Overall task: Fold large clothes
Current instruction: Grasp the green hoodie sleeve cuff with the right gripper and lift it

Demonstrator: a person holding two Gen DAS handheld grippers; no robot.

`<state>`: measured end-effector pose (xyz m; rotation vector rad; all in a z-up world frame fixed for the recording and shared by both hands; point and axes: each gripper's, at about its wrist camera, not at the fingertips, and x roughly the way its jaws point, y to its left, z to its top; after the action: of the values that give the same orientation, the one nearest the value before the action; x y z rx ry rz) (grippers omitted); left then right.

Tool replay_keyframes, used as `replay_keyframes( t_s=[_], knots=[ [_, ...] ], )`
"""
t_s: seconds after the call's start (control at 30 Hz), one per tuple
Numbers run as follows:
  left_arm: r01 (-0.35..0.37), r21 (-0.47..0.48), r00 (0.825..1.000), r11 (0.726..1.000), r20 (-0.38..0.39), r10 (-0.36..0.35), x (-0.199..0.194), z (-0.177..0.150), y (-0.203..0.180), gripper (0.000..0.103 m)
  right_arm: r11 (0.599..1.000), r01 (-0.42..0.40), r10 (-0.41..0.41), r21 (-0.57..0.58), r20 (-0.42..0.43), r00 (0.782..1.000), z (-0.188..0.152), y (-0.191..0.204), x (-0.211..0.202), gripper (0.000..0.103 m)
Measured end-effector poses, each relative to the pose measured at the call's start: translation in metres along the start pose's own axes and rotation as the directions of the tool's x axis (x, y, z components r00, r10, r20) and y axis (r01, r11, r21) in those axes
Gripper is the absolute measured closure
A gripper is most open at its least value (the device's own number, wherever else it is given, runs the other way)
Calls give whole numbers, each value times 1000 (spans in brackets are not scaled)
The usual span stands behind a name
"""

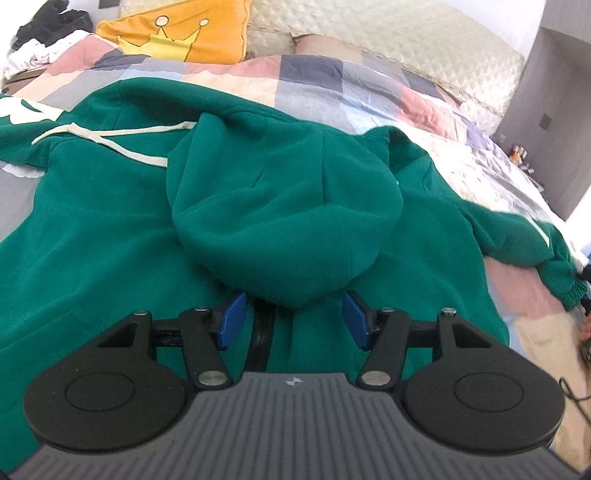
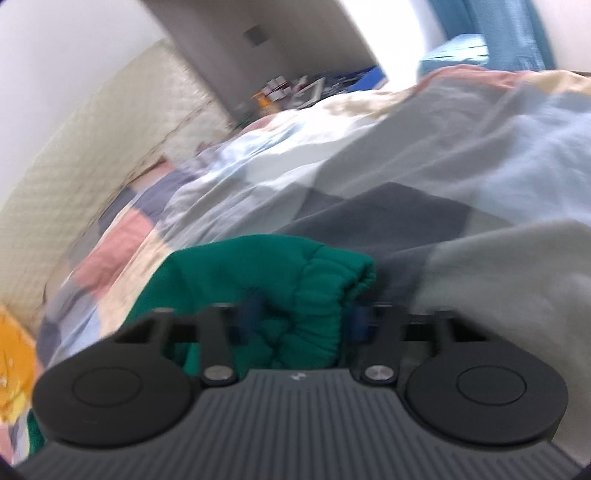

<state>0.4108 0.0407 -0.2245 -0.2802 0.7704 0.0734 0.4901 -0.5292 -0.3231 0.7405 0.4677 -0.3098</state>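
Since the green hoodie (image 1: pixel 110 229) is spread face-down across the patchwork quilt (image 1: pixel 332 85), its hood (image 1: pixel 284 206) flopped onto the back, it is judged to be laid out for folding, sleeves first. The left gripper (image 1: pixel 294 319) is held low over the hoodie, just below the hood, pointed downward; its blue pads (image 1: pixel 232 319) stand apart and nothing is gripped between them. The hoodie's far sleeve is seen stretched away from the hood toward the bed's edge. At that sleeve's ribbed cuff (image 2: pixel 325 291), the right gripper (image 2: pixel 303 325) is tilted downward. The cuff is bunched between the jaws, which appear clenched on it, though blur limits certainty. A yellow pillow (image 1: pixel 177 33) lies beyond the hood.
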Motion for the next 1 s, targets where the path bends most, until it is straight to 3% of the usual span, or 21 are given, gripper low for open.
replay_keyframes(
  t_s=[0.07, 0.2, 0.3, 0.47, 0.6, 0.77, 1.0],
  knots=[
    [2, -12, 1000, 1000, 4, -2, 1, 5, -3, 40, 1000, -16, 16, 5, 3, 1000, 10, 3, -4, 85],
    [1, -7, 1000, 1000, 22, -1, -2, 8, -10, 40, 971, -158, 141, 178, 102, 985, 45, -14, -30, 87],
    [5, -1, 1000, 1000, 25, -5, -5, 7, -13, 40, 971, -143, 125, 193, 106, 987, 77, -15, -39, 88],
    [5, 21, 999, 1000, 42, -6, -14, 5, -15, 40, 990, -64, 59, 122, 48, 997, 130, -8, -50, 89],
    [13, 31, 999, 999, 46, -14, -21, 6, -12, 40, 997, 5, -5, 72, -10, 1000, 137, 2, -44, 89],
    [-29, 77, 998, 997, 56, 25, -32, 12, -11, 40, 1000, -10, 10, 7, -8, 1000, 136, 37, -55, 89],
    [-19, 166, 998, 986, 55, 10, -46, 20, -10, 40, 988, -81, 82, -128, 4, 997, 144, 128, -123, 89]
  ],
)
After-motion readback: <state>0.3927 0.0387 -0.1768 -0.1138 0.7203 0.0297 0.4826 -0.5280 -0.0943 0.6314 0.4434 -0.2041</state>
